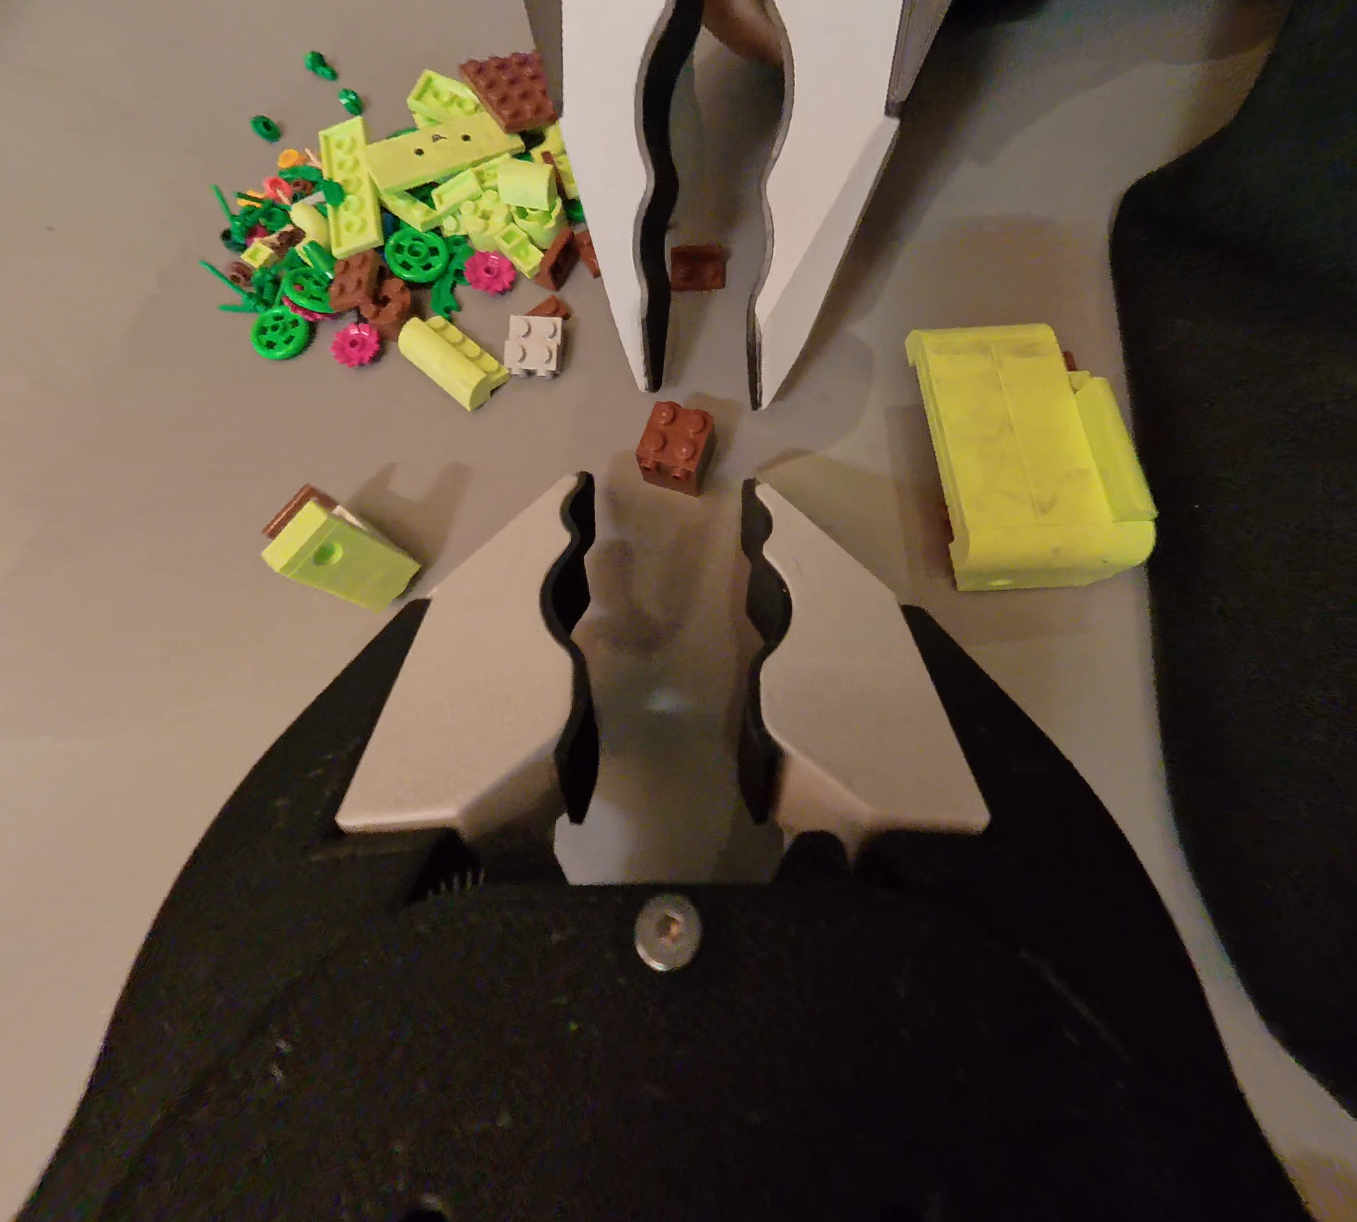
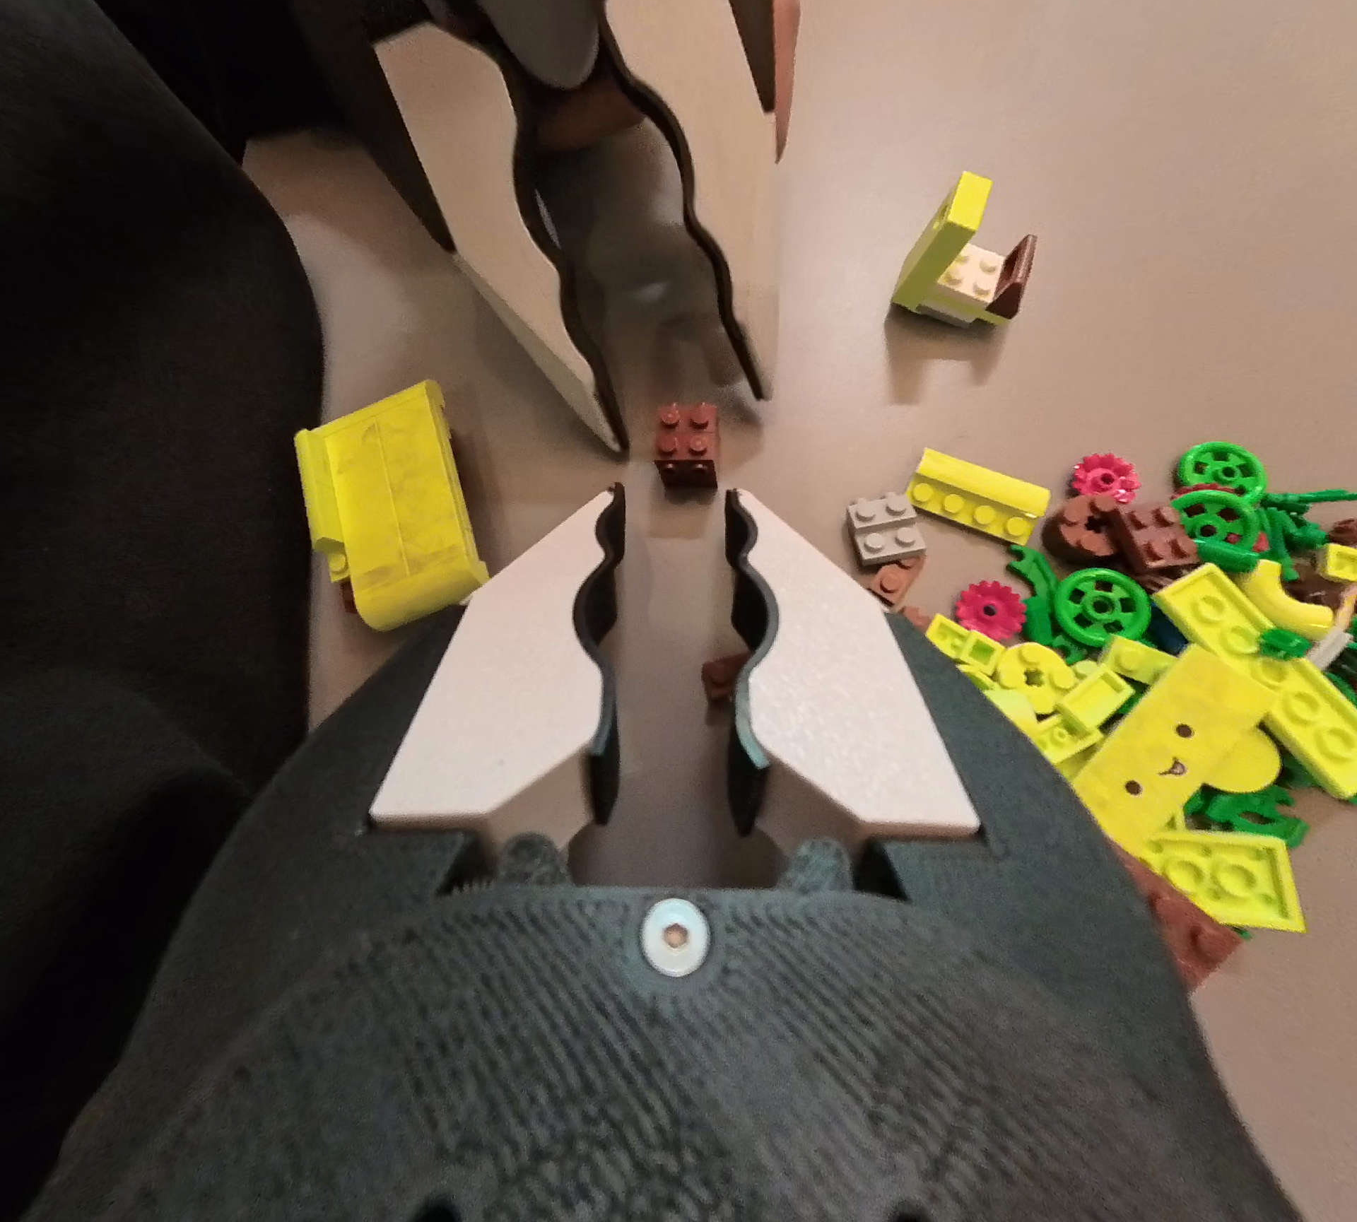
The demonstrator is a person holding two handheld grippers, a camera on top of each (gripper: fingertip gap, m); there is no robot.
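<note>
Sitting on the grey surface (image 1: pixel 147 673) between the two tools is a small brown brick (image 1: pixel 675 445) with four studs on top, about as tall as it is wide. It stands studs up, and it is so square that no side looks longer than another. Nothing touches it.

The left tool (image 1: pixel 668 478) has its two sides apart, and the brick lies just past its tips. The right tool (image 2: pixel 672 493) is also apart and holds nothing; the same brick (image 2: pixel 686 445) lies just past its tips too. The tools point at each other from opposite sides of the brick.

In the left wrist view, a pile of loose bricks (image 1: pixel 396 217) in lime, green, brown and pink lies far to the left. A grey brick (image 1: pixel 534 346) sits at the pile's near edge. A small lime and brown build (image 1: pixel 334 551) lies near on the left, and a big lime block (image 1: pixel 1028 452) lies on the right, beside dark cloth (image 1: pixel 1248 379).

The right wrist view shows things the other does not: white studs inside the small build (image 2: pixel 962 261), and a long lime piece with a drawn face (image 2: pixel 1167 746) near on the right.
</note>
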